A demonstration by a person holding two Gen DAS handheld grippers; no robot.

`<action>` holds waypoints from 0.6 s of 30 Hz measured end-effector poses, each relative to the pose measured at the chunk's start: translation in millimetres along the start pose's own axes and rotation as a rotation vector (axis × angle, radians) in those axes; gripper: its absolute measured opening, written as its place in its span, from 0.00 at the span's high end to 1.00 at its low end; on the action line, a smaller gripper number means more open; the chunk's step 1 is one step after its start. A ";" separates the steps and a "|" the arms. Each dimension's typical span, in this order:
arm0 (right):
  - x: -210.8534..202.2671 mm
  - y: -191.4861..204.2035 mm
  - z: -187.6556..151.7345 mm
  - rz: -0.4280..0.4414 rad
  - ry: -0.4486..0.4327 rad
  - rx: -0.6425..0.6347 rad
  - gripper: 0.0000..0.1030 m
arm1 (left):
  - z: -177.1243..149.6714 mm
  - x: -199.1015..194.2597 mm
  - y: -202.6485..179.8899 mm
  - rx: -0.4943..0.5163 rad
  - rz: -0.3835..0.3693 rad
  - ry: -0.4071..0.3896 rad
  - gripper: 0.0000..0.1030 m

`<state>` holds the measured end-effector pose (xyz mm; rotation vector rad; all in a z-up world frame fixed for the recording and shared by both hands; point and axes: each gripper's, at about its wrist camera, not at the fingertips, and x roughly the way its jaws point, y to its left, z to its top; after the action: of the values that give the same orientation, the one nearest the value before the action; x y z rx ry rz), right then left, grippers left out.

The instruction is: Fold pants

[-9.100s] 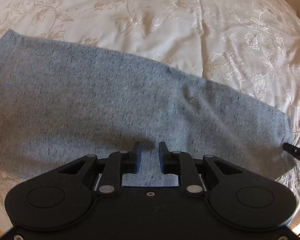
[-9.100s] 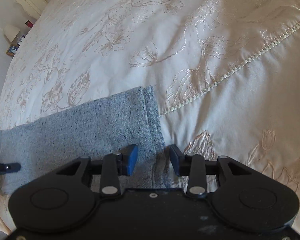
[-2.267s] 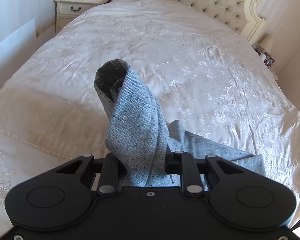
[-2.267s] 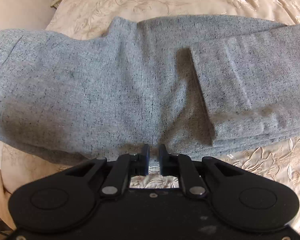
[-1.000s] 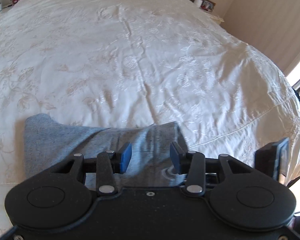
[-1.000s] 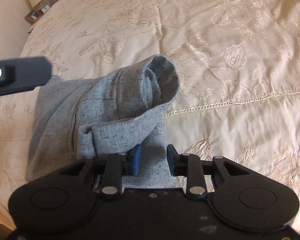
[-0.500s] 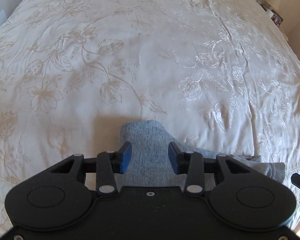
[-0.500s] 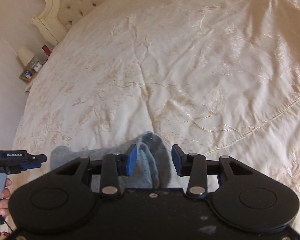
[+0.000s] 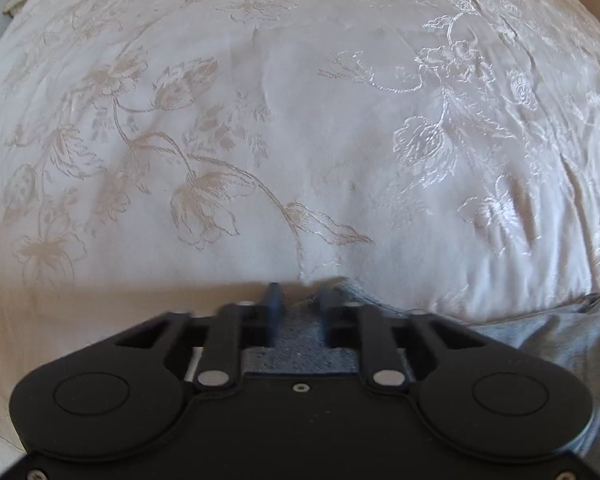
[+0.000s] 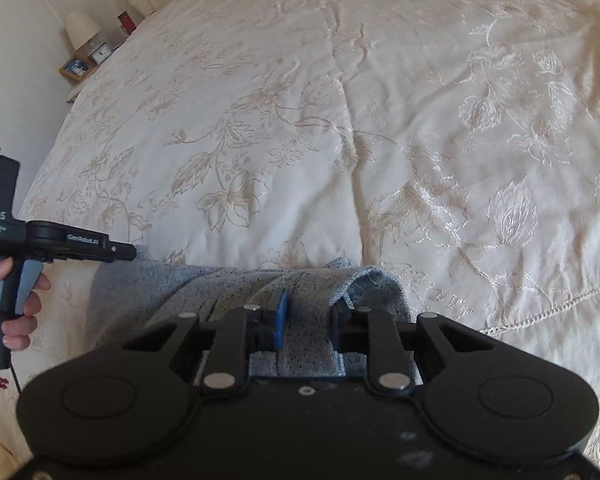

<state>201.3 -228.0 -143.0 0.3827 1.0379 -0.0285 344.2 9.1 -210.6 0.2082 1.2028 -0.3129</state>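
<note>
Pants point(image 10: 204, 292) lie bunched on bed point(image 10: 340, 120), long axis running L–R under both tools. R gripper point(image 10: 308, 320) part open, cloth between fingers, not clamped. L gripper point(image 9: 300, 304) narrower gap, blurred; can't tell if gripping. Pants' raised edge nearest R. No containers.

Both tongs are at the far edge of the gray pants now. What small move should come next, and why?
Probably shut both tongs on the pants. The left tongs and right tongs each straddle gray cloth with a gap showing, so neither looks clamped yet, and the next fold needs a grip.
</note>
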 end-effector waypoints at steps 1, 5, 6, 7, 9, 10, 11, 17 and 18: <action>-5.0 3.4 1.4 0.019 -0.007 -0.027 0.82 | -2.2 -3.2 5.4 -0.022 0.017 -0.027 0.99; -26.4 14.2 18.3 0.162 -0.072 -0.074 0.93 | -3.1 -15.9 49.8 -0.159 0.027 -0.082 0.99; -25.8 14.1 23.0 0.166 -0.082 -0.074 0.93 | -1.8 -16.8 57.9 -0.148 0.045 -0.086 0.99; -20.4 12.2 27.2 0.151 -0.078 -0.069 0.93 | -0.8 -17.8 64.8 -0.138 0.054 -0.093 0.99; 0.7 4.1 29.5 0.057 -0.040 -0.082 0.93 | 0.5 -23.2 80.1 -0.175 0.039 -0.097 0.99; 11.7 -1.1 28.1 0.005 -0.016 -0.083 0.92 | 1.2 -26.6 86.2 -0.205 0.020 -0.095 0.99; 25.1 -9.6 25.1 -0.048 0.027 -0.072 0.91 | -0.1 -31.8 90.6 -0.229 0.002 -0.098 0.99; -2.3 -23.1 10.2 -0.117 -0.034 0.004 0.70 | -27.5 -77.6 63.6 -0.175 -0.126 -0.118 0.95; -12.2 -19.9 5.8 -0.109 -0.057 0.008 0.66 | -35.3 -84.3 52.4 -0.145 -0.148 -0.118 0.92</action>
<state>195.8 -250.4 -136.0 0.3312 1.0018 -0.1403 303.8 80.4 -144.3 -0.0259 1.1210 -0.3605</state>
